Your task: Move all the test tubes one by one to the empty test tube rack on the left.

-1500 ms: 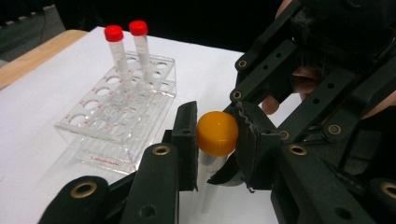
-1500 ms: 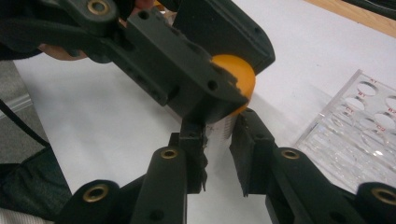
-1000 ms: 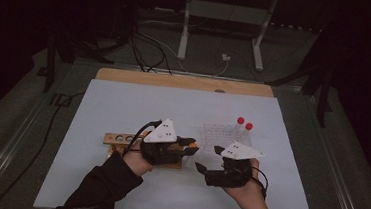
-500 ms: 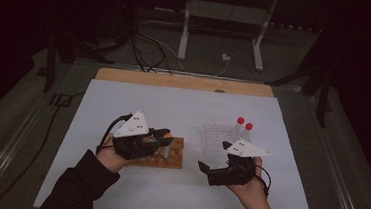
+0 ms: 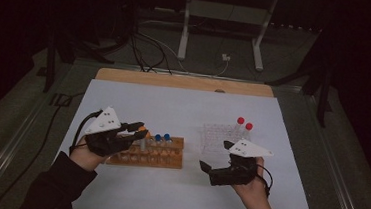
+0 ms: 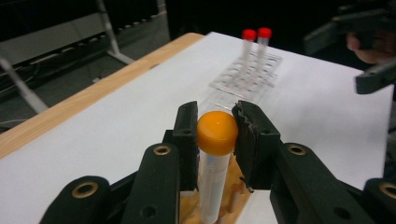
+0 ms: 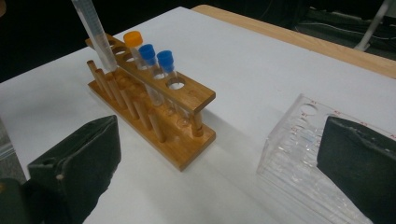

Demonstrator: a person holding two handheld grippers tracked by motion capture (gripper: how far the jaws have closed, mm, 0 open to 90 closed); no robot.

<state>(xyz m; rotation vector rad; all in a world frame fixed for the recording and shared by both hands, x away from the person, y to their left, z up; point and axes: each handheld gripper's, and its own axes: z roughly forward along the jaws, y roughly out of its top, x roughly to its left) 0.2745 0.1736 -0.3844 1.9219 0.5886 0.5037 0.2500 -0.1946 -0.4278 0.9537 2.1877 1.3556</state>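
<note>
Found left tool (image 6: 217, 126) pinching orange-capped tube (image 6: 217, 133) at the cap, one jaw pressed on each side. Judged the high grip deliberate: leaves the clear body free to slide through a hole. Noted tube hanging slightly tilted over the near end of wooden rack (image 7: 187, 154), lower end at or just above the end hole; could not tell whether seated. Recorded a second orange-capped tube (image 7: 133, 37) and two blue-capped tubes (image 7: 156, 56) upright in the same rack, close beside the held one.

Found right tool (image 5: 215, 154) spread wide, jaws just having been opening, nothing between them. Observed it resting low over counter (image 5: 183, 104) between the two racks, apart from both. Judged it parked clear of the left hand's path.

Noted clear rack (image 5: 218, 134) farther right, two red-capped tubes (image 5: 244, 124) at its far corner, remaining holes apparently vacant.

Edges and room: saw bare counter between the racks and ahead of both. Marked wooden rack sitting near the counter's front edge; little margin there. Judged lift room adequate, provided tube raised straight to avoid knocking neighbouring caps.
</note>
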